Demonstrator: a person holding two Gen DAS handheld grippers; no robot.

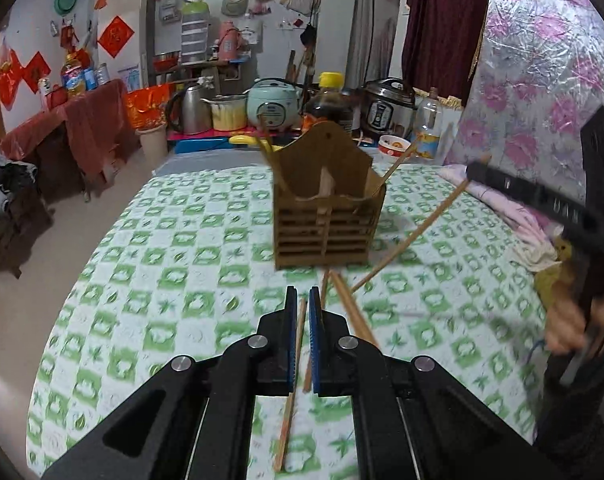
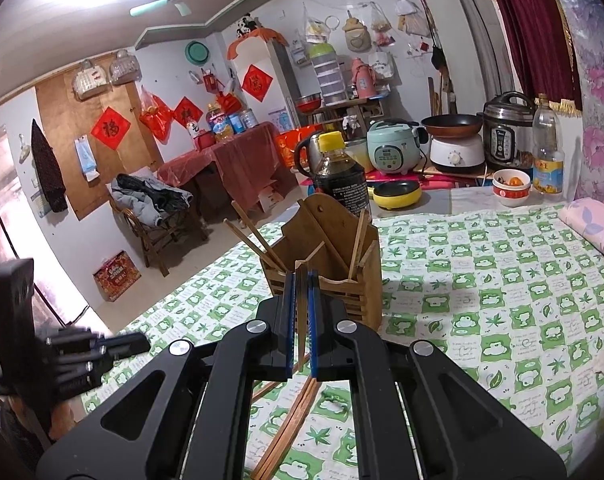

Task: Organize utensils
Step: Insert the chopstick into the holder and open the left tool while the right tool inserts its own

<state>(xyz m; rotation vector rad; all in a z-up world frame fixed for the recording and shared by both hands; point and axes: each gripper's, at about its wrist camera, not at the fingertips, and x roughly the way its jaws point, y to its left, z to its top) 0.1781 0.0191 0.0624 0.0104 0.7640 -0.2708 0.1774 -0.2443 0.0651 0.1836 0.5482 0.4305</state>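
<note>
Brown wooden holder [image 2: 333, 264] and chopsticks [image 1: 405, 236]; green-and-white checked leaf-print cloth [image 2: 501, 300]; blue pads [image 1: 313, 340] on black grippers.

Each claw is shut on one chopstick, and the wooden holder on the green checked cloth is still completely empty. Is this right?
One part is wrong: the wooden holder is not empty. The right wrist view shows several chopsticks already standing in its compartments. The rest holds: the left claw and the right claw are each shut on one chopstick, and the holder stands on the green checked cloth.
</note>
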